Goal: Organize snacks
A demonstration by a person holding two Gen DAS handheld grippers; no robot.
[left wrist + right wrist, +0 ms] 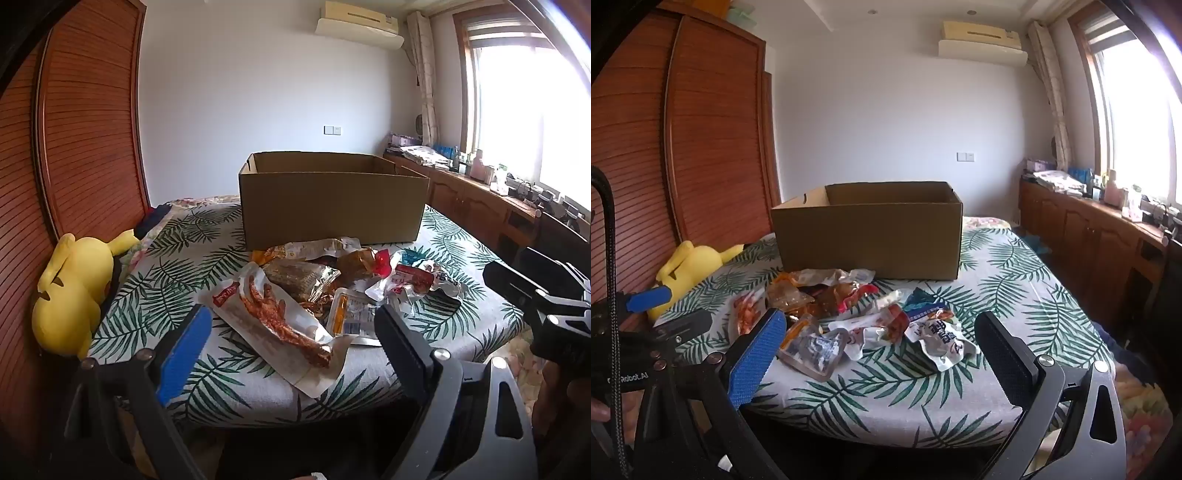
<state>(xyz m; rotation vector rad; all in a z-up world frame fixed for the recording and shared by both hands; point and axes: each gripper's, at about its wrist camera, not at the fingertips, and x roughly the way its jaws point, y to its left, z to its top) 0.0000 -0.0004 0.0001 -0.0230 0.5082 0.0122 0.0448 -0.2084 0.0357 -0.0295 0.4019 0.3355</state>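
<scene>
A pile of snack packets [343,284] lies on the leaf-print bed cover, in front of an open cardboard box [332,205]. Nearest is a clear packet with a red chicken foot [284,325]. My left gripper [291,339] is open and empty, hovering just short of that packet. In the right wrist view the pile [857,314] and the box [870,236] show again. My right gripper [879,350] is open and empty, near a white crumpled packet [942,339] and a clear packet [816,350].
A yellow plush toy [74,295] lies at the bed's left edge against a wooden wardrobe [85,129]. A low wooden cabinet [480,199] with clutter runs along the right under the window. The other gripper's body [546,306] shows at the right.
</scene>
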